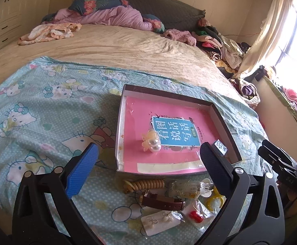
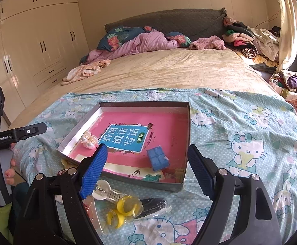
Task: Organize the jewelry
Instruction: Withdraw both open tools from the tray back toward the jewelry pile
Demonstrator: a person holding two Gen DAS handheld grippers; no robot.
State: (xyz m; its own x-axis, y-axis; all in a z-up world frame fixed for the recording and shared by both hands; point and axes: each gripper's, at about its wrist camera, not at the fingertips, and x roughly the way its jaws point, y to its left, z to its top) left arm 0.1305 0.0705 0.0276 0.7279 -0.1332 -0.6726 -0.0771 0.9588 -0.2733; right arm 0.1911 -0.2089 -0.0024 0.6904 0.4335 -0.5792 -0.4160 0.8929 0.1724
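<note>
Spreading wide and gripping nothing: left gripper (image 1: 148, 161) and right gripper (image 2: 148, 163), both hovering short of the shallow box (image 1: 226, 126). Resting inside the box: pearl hair clip (image 1: 151, 143) and blue case (image 2: 157, 158). Lying before its near wall, partly hiding under the fingers: brown watch (image 1: 162, 202), yellow rings (image 2: 126, 207), other bagged pieces too blurred for telling apart.

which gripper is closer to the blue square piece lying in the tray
Right. The right gripper hangs open just in front of the blue square piece. The left gripper is open by the tray's other near corner, close to the pearl hair clip.
</note>
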